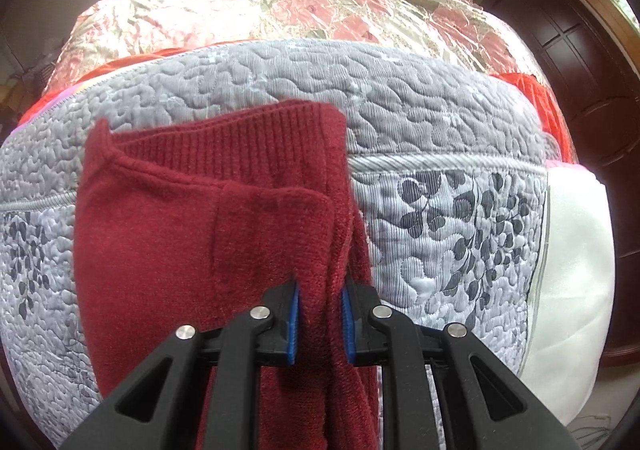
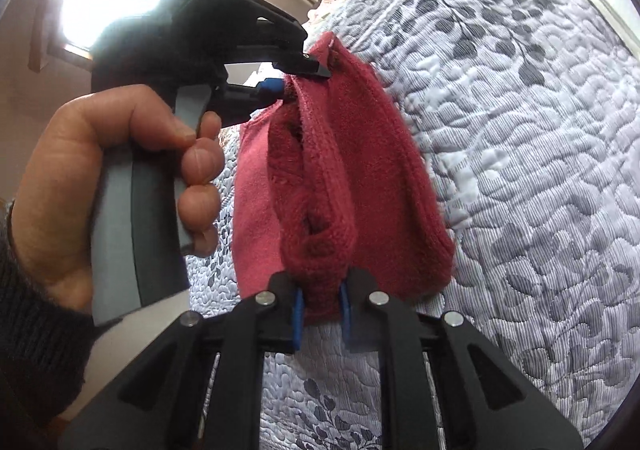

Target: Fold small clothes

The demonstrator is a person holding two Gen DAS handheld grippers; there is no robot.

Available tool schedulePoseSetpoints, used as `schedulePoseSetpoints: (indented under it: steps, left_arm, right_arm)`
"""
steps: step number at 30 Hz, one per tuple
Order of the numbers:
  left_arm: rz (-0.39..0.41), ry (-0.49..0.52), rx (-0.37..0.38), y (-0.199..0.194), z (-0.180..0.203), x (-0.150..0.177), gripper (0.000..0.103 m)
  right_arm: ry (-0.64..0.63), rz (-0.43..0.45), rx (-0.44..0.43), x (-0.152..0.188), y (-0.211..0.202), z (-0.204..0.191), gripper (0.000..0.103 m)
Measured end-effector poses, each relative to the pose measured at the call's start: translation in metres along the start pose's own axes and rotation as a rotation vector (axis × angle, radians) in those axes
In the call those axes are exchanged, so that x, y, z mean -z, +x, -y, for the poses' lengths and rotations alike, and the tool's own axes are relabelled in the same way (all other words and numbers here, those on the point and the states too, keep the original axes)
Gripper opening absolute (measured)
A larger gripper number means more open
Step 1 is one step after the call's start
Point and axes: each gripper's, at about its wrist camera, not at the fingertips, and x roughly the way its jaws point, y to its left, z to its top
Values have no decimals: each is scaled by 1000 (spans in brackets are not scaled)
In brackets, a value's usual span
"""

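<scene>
— Garment [image 1: 208,234], where is it?
— Dark red knit, held up over the quilt [image 1: 440,110] on the bed.
— Left claw [image 1: 319,320]?
— Clamped on one edge.
— Right claw [image 2: 320,316]?
— Pinching a bunched fold, a hand [image 2: 108,186] beside it.

The maroon garment [image 1: 208,234] runs off the left wrist view's edge at 6 o'clock, behind the left claw [image 1: 320,324], so its lower end cannot be seen. In the right wrist view, the right claw [image 2: 320,314] covers the garment's near edge, and the sleeve [image 2: 36,338] is cut off at 8 o'clock.
</scene>
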Motion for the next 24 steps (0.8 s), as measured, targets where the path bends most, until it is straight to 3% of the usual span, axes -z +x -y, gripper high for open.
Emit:
schedulePoseSetpoints:
  steps: [3,4,5,7,8,9,11,12,14,18,24]
  left_arm:
    - [-14,36,-19,15,6,4,18]
    - [-13,48,-19,18,8,6,23]
    - [-16,63,-10,20,10,7,37]
    - [9,110,16,15,14,10,52]
    - [31,140,18,8,15,11,61]
    - [49,171,28,-1,15,13,64]
    - [84,210,54,-25,5,19,81]
    - [92,215,98,-39,-5,23,84]
    - [81,222,189,-62,-29,34,88]
    - [35,236,263,-84,-78,77,90]
    - [-1,232,329,-75,-112,141,90]
  right_arm:
    - [72,-25,-14,5,8,25,12]
    - [84,-31,-13,5,10,31,12]
    - [84,-38,-11,5,12,34,12]
    - [82,-52,-20,5,15,39,16]
    - [88,-60,-20,5,16,43,27]
    - [89,-63,-21,4,15,45,31]
    - [75,-54,-23,4,3,48,37]
    - [72,-43,-22,5,-8,51,39]
    - [59,-33,-21,6,-29,55,39]
    - [-30,-22,-15,-9,-57,43,39]
    - [-228,-145,-3,-27,-27,7,35]
